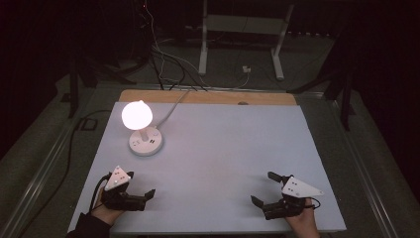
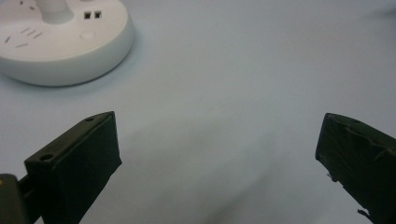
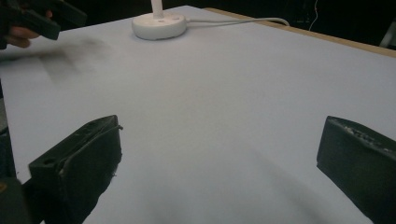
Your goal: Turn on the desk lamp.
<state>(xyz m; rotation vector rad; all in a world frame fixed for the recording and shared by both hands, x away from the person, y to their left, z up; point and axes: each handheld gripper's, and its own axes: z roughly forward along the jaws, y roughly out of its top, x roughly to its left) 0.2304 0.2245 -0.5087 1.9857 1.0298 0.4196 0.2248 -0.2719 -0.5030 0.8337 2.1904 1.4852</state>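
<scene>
left gripper (image 1: 141,192) near left, jaws apart, empty | right gripper (image 1: 262,188) near right, jaws apart, empty | lit lamp (image 1: 137,115) far left on table (image 1: 228,148)

Dark room, grey floor (image 1: 44,144), white desk frame (image 1: 241,29) beyond, tangled cables (image 1: 163,59) near the table.

A dim lab or recording room: a white tabletop (image 1: 223,163) lit by a lamp (image 1: 137,115), loose cables (image 1: 163,59) on grey floor, metal stand legs (image 1: 277,44) behind.
</scene>
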